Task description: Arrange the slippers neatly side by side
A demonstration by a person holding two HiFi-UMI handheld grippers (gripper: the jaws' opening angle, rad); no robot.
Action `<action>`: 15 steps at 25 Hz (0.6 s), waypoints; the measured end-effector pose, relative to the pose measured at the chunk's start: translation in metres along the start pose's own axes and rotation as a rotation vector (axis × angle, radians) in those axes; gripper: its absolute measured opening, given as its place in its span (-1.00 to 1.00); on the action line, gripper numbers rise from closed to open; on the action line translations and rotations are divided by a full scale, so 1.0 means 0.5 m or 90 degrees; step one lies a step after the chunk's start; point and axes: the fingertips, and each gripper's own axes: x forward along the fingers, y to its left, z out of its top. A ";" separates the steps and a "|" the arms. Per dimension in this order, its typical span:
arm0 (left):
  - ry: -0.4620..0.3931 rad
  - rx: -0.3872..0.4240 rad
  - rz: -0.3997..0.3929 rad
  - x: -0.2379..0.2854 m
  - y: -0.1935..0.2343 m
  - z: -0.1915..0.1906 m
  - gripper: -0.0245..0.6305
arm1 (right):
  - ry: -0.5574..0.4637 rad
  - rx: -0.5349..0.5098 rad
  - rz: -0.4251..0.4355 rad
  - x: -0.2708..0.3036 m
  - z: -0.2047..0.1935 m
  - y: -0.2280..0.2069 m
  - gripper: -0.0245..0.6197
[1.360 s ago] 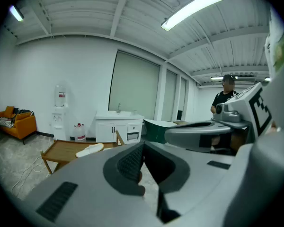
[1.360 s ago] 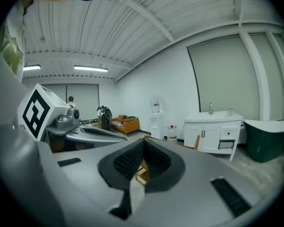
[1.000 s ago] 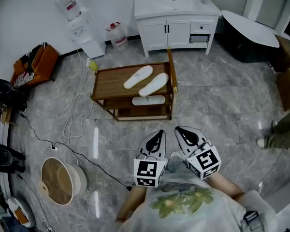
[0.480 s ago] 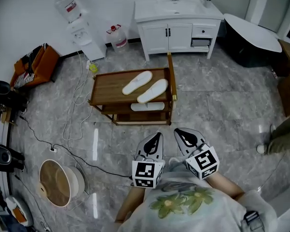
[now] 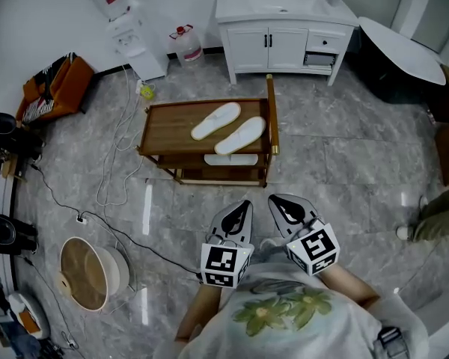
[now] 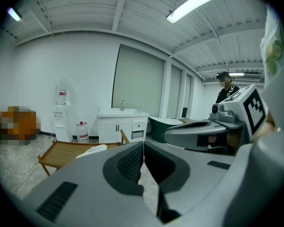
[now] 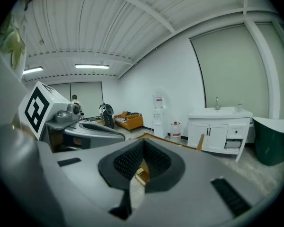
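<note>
Observer: Jaws status?
Me: Closed and empty, left gripper (image 5: 243, 205) and right gripper (image 5: 274, 199) alike. I hold both near my body, presumably because the rack (image 5: 168, 126) stands well ahead.
Observer: Targets?
Me: On its top, left slipper (image 5: 215, 120) and right slipper (image 5: 240, 134) lie slanted, staggered; third slipper (image 5: 231, 159) sits below.

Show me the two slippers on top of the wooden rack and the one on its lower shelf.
Far top slipper (image 5: 215, 120): head view, middle of it.
Near top slipper (image 5: 241, 134): head view, middle of it.
Shelf slipper (image 5: 230, 159): head view, middle of the visible part.
</note>
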 end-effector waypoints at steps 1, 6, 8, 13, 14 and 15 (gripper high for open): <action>0.004 -0.002 -0.002 0.008 0.007 -0.002 -0.87 | 0.002 0.000 0.000 0.009 -0.002 -0.003 -0.90; 0.024 -0.007 -0.017 0.059 0.045 -0.007 -0.87 | 0.009 0.006 -0.009 0.045 -0.003 -0.032 -0.90; 0.024 -0.012 -0.023 0.081 0.066 0.003 -0.86 | 0.012 0.010 -0.013 0.064 -0.002 -0.049 -0.90; 0.041 -0.006 -0.031 0.133 0.126 0.009 -0.58 | 0.035 0.017 -0.027 0.122 -0.003 -0.096 -0.90; 0.046 -0.004 -0.031 0.143 0.140 0.008 -0.57 | 0.036 0.018 -0.029 0.136 0.001 -0.104 -0.90; 0.049 -0.002 -0.031 0.154 0.153 0.008 -0.56 | 0.037 0.018 -0.031 0.149 0.006 -0.112 -0.90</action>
